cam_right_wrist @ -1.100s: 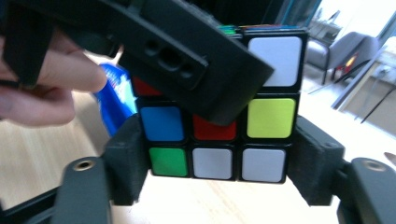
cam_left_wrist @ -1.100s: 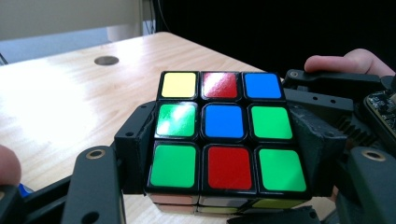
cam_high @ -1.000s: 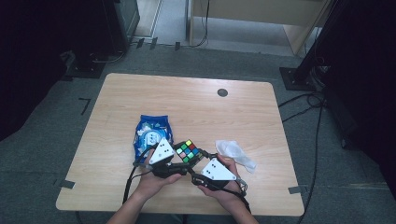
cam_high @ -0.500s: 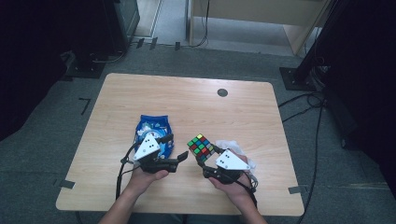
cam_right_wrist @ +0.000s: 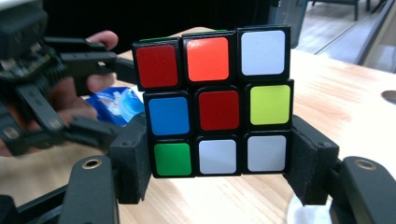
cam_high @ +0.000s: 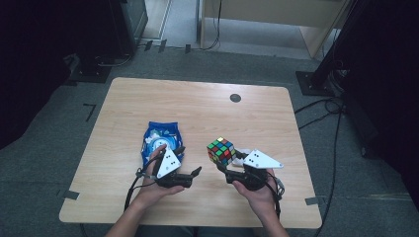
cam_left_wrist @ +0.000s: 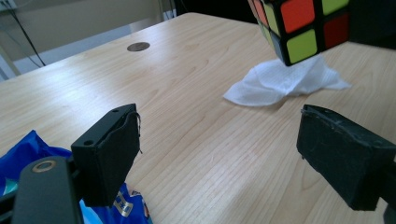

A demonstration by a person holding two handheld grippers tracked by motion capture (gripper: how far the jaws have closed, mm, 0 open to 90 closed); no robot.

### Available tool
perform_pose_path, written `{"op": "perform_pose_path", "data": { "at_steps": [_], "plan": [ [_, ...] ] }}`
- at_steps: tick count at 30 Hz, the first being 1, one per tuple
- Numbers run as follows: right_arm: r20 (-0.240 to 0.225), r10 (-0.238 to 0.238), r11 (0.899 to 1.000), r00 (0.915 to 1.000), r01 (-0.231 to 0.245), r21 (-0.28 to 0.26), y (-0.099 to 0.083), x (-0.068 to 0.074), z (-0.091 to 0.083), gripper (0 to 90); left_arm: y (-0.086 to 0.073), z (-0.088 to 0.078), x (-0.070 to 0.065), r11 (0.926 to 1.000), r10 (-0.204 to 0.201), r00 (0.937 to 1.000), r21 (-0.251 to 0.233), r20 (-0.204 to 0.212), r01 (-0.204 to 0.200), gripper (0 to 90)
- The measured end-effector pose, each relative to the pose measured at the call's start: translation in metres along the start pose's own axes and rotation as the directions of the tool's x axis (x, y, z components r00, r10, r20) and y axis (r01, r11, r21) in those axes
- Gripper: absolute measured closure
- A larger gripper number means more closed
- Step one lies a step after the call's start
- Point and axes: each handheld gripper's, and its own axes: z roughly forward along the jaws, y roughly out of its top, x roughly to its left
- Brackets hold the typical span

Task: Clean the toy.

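A scrambled colour cube (cam_high: 221, 150) is held above the table with my right gripper (cam_high: 223, 165) shut on its lower layer. In the right gripper view the two jaws press the bottom row of the cube (cam_right_wrist: 217, 100) from both sides. My left gripper (cam_high: 190, 165) hovers left of the cube, apart from it. Its jaws have just been opening and now stand wide with nothing between them. In the left gripper view, the gripper (cam_left_wrist: 224, 140) shows bare table between its jaws, and the cube (cam_left_wrist: 299, 23) hangs at the upper right.
A blue snack bag (cam_high: 160, 140) lies flat under and beyond the left hand. A crumpled white tissue (cam_left_wrist: 285, 81) rests on the wooden table (cam_high: 197, 108) below the cube. A dark round grommet (cam_high: 235, 98) sits near the far edge.
Both grippers met at the cube a second ago. The left gripper has let go, opened and drawn back to the left. The right gripper has lifted the cube up and rightward.
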Motion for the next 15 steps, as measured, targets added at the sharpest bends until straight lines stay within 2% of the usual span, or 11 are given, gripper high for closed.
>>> {"op": "perform_pose_path", "data": {
  "at_steps": [4, 6, 10, 15],
  "plan": [
    [-0.037, 0.035, 0.999, 0.9987, -0.034, 0.015, 0.003, 0.001, 0.0, 34.7, -0.001, 0.001, -0.008, 0.997, 0.078, 0.9959, 0.005, -0.046, -0.078, 14.3],
    [-0.047, 0.049, 0.999, 0.9977, -0.048, 0.019, 0.004, 0.003, 0.0, 34.6, 0.0, 0.001, -0.011, 0.9953, 0.096, 0.9942, 0.004, -0.047, -0.096, 14.3],
    [-0.078, 0.074, 0.997, 0.9942, -0.072, 0.028, 0.005, 0.005, 0.001, 34.7, 0.0, 0.002, -0.012, 0.9937, 0.112, 0.9925, 0.003, -0.048, -0.112, 14.3],
    [-0.094, 0.088, 0.996, 0.9917, -0.084, 0.043, 0.005, 0.008, 0.004, 34.7, 0.001, 0.001, -0.013, 0.9929, 0.118, 0.9918, -0.004, -0.048, -0.118, 14.6]
  ]
}}
